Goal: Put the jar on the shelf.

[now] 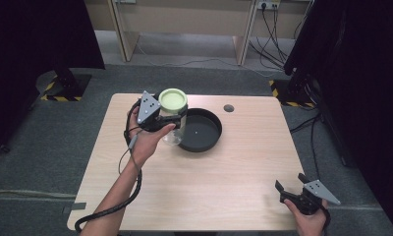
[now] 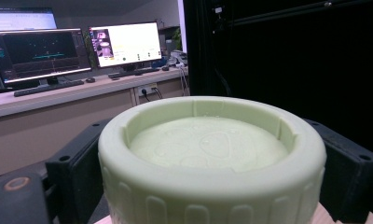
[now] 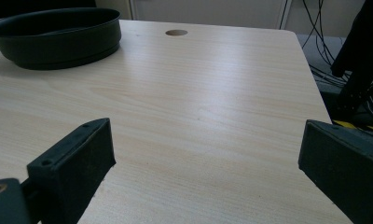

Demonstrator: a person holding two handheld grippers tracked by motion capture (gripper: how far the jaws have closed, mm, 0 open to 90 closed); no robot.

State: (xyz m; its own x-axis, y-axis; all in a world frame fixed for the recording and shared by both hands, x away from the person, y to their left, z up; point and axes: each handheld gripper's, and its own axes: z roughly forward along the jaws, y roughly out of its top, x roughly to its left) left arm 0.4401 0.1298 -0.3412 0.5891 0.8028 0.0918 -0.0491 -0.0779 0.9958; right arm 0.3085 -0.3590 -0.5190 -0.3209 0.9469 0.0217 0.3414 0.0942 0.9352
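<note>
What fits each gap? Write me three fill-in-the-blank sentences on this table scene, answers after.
1. The left gripper is shut on a jar with a pale ____ lid.
2. Beside the jar sits a round ____ pan.
3. The right gripper has its jaws ____, holding nothing.

Missing words: green; black; open

I record the left gripper (image 1: 171,123) as a black body topped by a grey three-cornered plate (image 1: 148,106) with small dark dots on its face. A black cable (image 1: 130,189) trails from it along the bare forearm, with a small grey fitting hanging on it below the hand. In its own view I note matt black blocky jaws with small round screw holes and an orange-ringed fastener at lower left. The right gripper (image 1: 289,183) matches: black body, forked jaws, grey pointed plate (image 1: 321,191) on top. Its jaws also carry recessed screw holes. I see no sleeves; both forearms are bare.
</note>
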